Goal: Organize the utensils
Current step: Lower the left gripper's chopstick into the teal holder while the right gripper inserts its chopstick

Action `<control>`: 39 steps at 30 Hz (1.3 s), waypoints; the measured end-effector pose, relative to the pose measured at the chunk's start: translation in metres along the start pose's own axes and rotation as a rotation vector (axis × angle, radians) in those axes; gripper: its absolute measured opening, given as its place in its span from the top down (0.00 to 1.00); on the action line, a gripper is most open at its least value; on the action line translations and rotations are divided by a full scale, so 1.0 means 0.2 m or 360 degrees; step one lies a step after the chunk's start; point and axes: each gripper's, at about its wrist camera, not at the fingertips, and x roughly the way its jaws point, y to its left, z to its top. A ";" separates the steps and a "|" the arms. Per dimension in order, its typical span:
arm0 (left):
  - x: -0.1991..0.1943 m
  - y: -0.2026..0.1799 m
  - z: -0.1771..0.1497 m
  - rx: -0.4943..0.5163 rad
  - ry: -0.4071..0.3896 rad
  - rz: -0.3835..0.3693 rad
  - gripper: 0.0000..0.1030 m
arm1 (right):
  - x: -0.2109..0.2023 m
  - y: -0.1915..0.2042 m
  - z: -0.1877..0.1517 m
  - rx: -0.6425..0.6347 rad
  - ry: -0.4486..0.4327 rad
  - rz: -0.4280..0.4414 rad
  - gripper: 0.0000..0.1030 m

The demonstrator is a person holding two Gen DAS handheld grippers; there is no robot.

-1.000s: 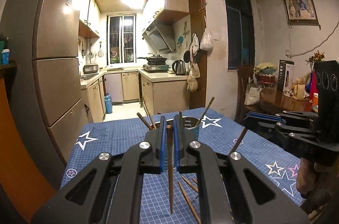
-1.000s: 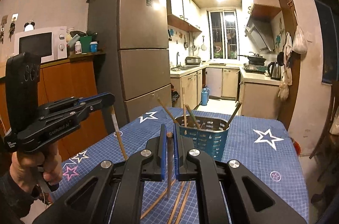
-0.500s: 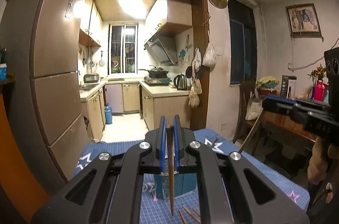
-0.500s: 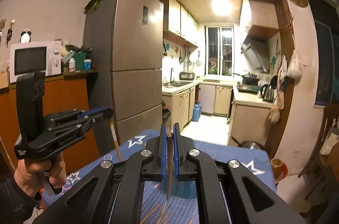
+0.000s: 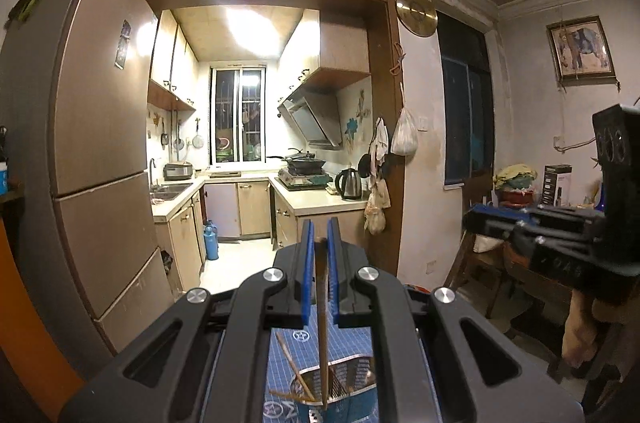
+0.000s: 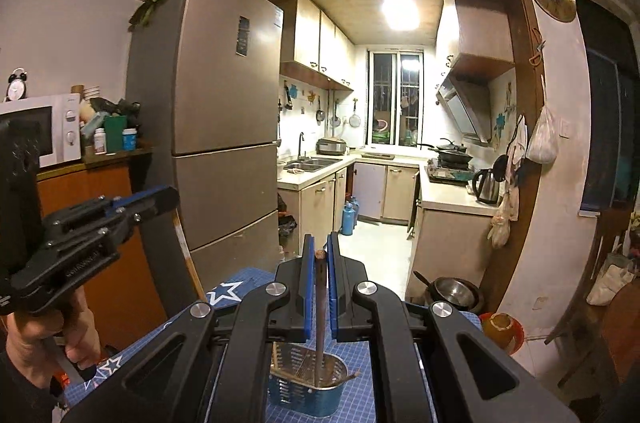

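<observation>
My left gripper (image 5: 318, 243) is shut on a wooden chopstick (image 5: 322, 323) that hangs straight down over the blue utensil basket (image 5: 340, 395), its lower end inside the rim. My right gripper (image 6: 319, 251) is shut on a dark chopstick (image 6: 320, 319) held upright, its lower end inside the same basket (image 6: 308, 391). The basket holds several other chopsticks. The left gripper also shows in the right wrist view (image 6: 168, 197) with its chopstick (image 6: 186, 255), and the right gripper shows in the left wrist view (image 5: 472, 221).
The basket stands on a table with a blue star-patterned cloth (image 6: 228, 293). A tall fridge (image 6: 224, 151) stands to the left, a kitchen doorway lies ahead, and a metal bowl (image 6: 454, 293) sits on the floor at the right.
Both grippers have lifted and moved forward over the basket, each still holding its chopstick. The loose chopsticks on the cloth have dropped out of view and the basket now sits right below.
</observation>
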 end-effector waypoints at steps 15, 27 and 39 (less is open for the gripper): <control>0.29 0.01 -0.12 -0.0004 0.0036 0.0007 0.95 | 0.25 -0.04 -0.04 0.0021 0.0091 0.0007 0.93; 0.43 0.06 -0.26 -0.0038 0.0133 0.0010 0.95 | 0.48 -0.05 -0.20 0.0048 0.0198 0.0034 0.93; 0.49 0.07 -0.30 -0.0050 0.0168 -0.0006 0.95 | 0.56 -0.02 -0.27 0.0040 0.0250 0.0066 0.93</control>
